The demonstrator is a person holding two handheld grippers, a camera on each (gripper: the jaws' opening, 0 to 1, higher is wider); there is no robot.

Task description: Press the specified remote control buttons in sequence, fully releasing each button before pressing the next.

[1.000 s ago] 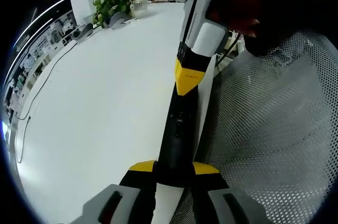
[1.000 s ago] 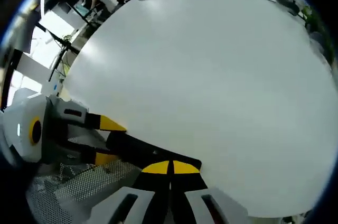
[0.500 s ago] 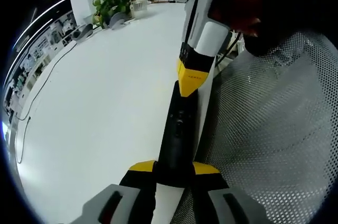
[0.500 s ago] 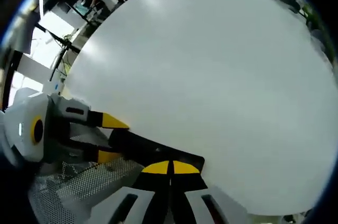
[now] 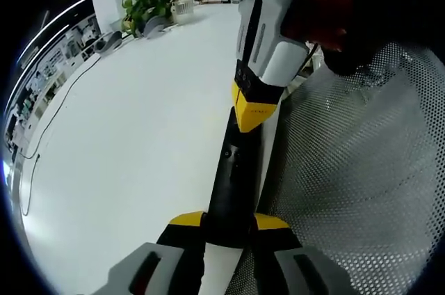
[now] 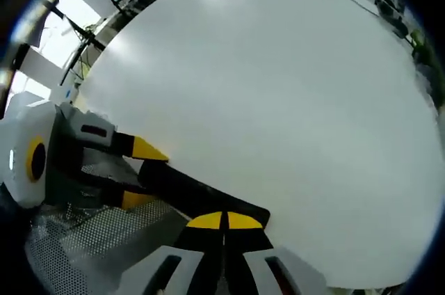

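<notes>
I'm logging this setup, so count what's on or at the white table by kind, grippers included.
Grippers: 2, left gripper and right gripper
Remote control: 1
Potted plant: 1
Cable on the white table: 1
Total: 5

In the left gripper view, the left gripper (image 5: 229, 223) had its two yellow-tipped jaws clamped on either side of a slim dark bar that ran away from the camera, while the right gripper (image 5: 252, 115) reached down from above with its yellow tips pressed together against that bar's far part, a hand (image 5: 314, 3) wrapped round its grip. In the right gripper view, the right gripper's jaws met with no gap.
</notes>
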